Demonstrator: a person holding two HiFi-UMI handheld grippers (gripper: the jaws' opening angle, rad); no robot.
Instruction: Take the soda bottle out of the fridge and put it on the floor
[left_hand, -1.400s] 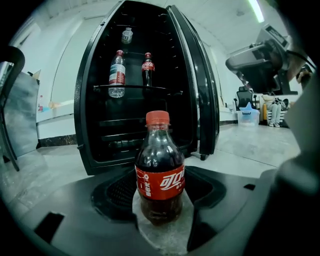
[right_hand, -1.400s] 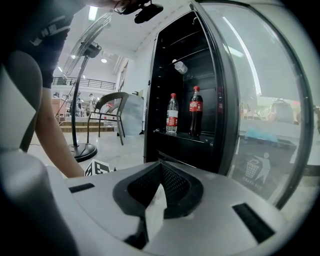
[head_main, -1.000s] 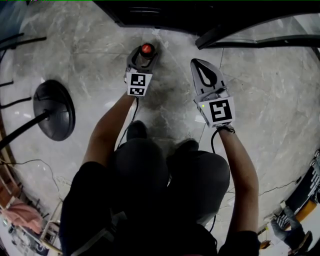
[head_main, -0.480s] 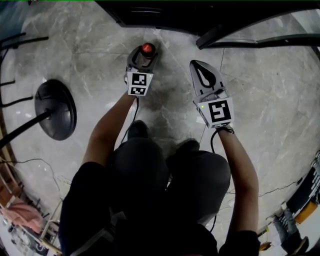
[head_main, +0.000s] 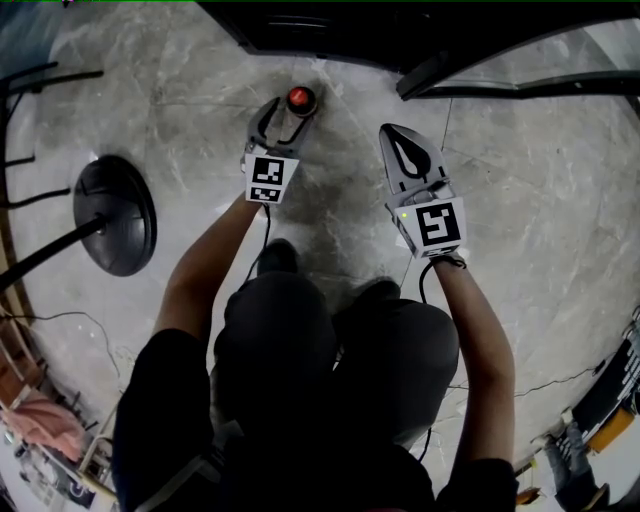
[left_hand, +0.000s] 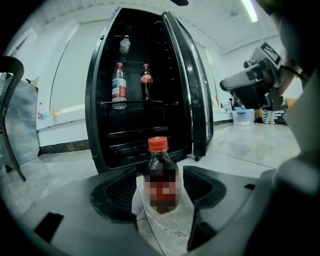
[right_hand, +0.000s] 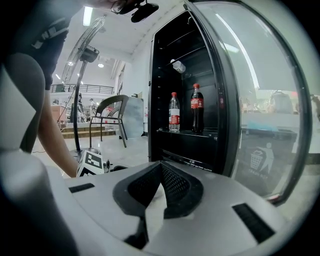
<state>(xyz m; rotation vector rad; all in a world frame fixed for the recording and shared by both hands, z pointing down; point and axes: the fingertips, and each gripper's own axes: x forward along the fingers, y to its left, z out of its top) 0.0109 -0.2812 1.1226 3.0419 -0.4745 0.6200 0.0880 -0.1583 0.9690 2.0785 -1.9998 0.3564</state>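
The soda bottle (head_main: 299, 98), dark with a red cap, stands upright on the marble floor in front of the open black fridge (left_hand: 140, 80). My left gripper (head_main: 283, 118) is open around it. In the left gripper view the bottle (left_hand: 161, 180) sits between the two fingertips with a gap on each side, and the left gripper (left_hand: 160, 192) does not touch it. My right gripper (head_main: 405, 140) hovers to the right of the bottle, shut and empty. In the right gripper view its tips (right_hand: 160, 167) meet.
A water bottle (left_hand: 118, 86) and a cola bottle (left_hand: 145, 81) remain on a fridge shelf. The glass fridge door (right_hand: 250, 100) stands open on the right. A fan's round black base (head_main: 118, 214) sits on the floor at left, and a chair (right_hand: 112, 117) stands beyond it.
The left gripper has drawn back slightly toward the person and its jaws have spread off the bottle, which stays standing on the floor. The right gripper has barely moved.
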